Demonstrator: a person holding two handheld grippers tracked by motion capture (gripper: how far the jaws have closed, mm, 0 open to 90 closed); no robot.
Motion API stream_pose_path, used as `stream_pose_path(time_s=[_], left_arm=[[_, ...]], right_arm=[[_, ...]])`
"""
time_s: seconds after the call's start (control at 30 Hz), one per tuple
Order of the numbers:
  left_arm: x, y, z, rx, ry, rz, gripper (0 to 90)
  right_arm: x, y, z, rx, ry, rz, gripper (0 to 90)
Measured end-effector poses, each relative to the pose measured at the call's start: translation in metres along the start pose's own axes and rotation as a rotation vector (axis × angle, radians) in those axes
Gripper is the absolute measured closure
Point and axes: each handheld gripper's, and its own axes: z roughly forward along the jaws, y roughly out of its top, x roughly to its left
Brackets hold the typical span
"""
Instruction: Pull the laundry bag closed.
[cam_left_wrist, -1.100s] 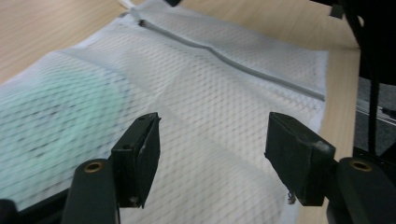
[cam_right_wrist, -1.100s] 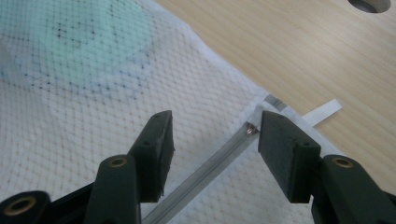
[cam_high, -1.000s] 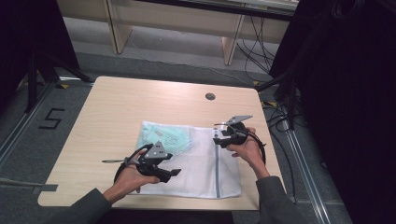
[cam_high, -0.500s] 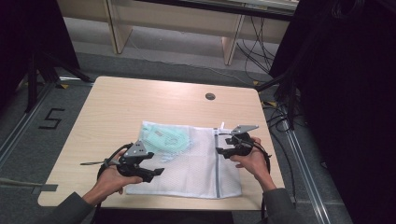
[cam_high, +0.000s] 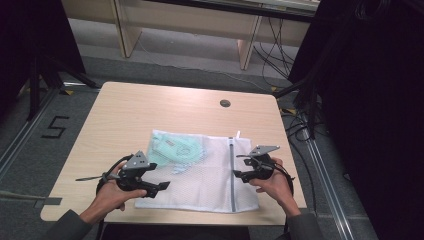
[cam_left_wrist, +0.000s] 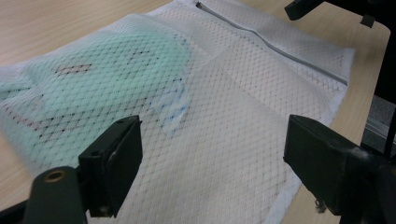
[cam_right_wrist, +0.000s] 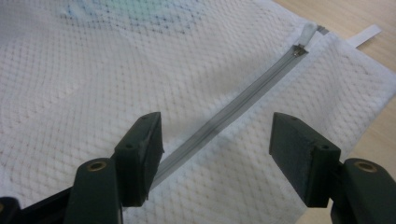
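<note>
A white mesh bag (cam_high: 200, 175) lies flat on the wooden table (cam_high: 150, 110), its grey zipper (cam_high: 231, 170) running along the right side. A pale green garment (cam_high: 175, 148) shows through the mesh at the bag's far left. My left gripper (cam_high: 161, 176) hovers at the bag's left near corner, open, its jaws having just been opening with nothing between them. In the left gripper view the jaws of that gripper (cam_left_wrist: 212, 158) stand wide above the mesh (cam_left_wrist: 224, 116). My right gripper (cam_high: 236, 166) is open too, its jaws just widened, straddling the zipper (cam_right_wrist: 224, 116) without touching it.
A small round grommet (cam_high: 225, 103) sits in the tabletop at the far right. The table's near edge runs just below both hands. Cables (cam_high: 300, 125) lie on the floor at the right. A taped "5" (cam_high: 55, 127) marks the floor at the left.
Both grippers have opened wider and drawn back from the bag. The left hand moved left, the right hand moved toward the near edge. The bag lies still.
</note>
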Motion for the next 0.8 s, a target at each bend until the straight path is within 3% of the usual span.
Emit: stream_pose_path(time_s=[0.1,0.17,0.33,0.37,0.47,0.5,0.53,0.67,0.7,0.73,0.8], left_arm=[[0.000,-0.001,-0.001,-0.005,-0.002,-0.012,18.6],[0.000,-0.001,-0.002,0.010,-0.004,-0.006,18.7],[-0.003,-0.004,-0.003,0.012,0.003,-0.004,18.6],[-0.003,-0.004,-0.003,0.012,0.003,-0.004,18.6],[-0.003,-0.006,-0.004,0.015,0.003,-0.005,18.6],[-0.004,-0.007,-0.006,0.019,0.010,-0.003,18.6],[-0.004,-0.007,-0.006,0.019,0.010,-0.003,18.7],[-0.005,-0.009,-0.011,0.015,0.018,-0.009,18.6],[-0.004,-0.010,-0.012,0.014,0.013,0.012,18.6],[-0.005,-0.011,-0.013,0.012,0.011,0.004,18.6],[-0.006,-0.012,-0.014,0.033,0.016,0.011,18.6]], right_arm=[[0.006,-0.008,-0.003,0.010,0.029,0.010,34.6],[0.007,-0.010,-0.005,0.018,0.014,-0.001,34.4],[0.012,-0.022,-0.015,0.048,0.027,0.011,34.0],[0.013,-0.025,-0.015,0.023,0.017,0.013,33.8],[0.014,-0.029,-0.017,0.027,0.016,0.016,33.5],[0.016,-0.031,-0.022,0.070,0.032,0.018,33.1],[0.017,-0.034,-0.020,0.045,0.024,0.019,32.6],[0.021,-0.040,-0.023,0.057,0.020,0.012,31.5],[0.024,-0.043,-0.025,0.063,0.012,0.046,31.2],[0.026,-0.044,-0.026,0.067,0.015,0.057,31.1],[0.028,-0.048,-0.027,0.072,0.004,0.048,30.3]])
